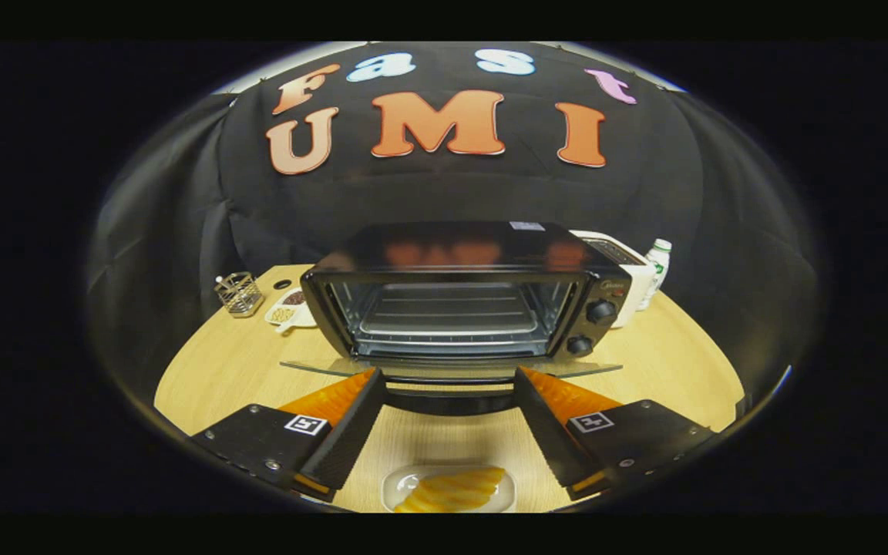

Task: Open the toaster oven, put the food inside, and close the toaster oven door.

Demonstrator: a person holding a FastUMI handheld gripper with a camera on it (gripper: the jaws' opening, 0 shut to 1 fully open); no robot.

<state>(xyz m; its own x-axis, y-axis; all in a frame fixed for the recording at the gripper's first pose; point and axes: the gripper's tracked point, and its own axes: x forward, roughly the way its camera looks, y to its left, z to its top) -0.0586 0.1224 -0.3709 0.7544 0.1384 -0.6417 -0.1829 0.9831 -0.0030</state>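
Readable markings: none legible

The toaster oven (459, 304) carries a small brand mark on its control panel above the two knobs (600, 311), too small to read. A pale sticker (527, 226) on the oven's top is blurred. The bottle (657, 270) near the tabletop's far right edge has an unreadable label. Square coded markers (306, 424) sit on the gripper (450, 379), whose fingers are spread apart.

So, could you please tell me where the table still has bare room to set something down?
Bare wood lies right of the toaster oven, before the bottle, and left of the open door, ahead of the wire basket. It is crowded between the gripper and its open jaws: the food plate lies there, before the door.
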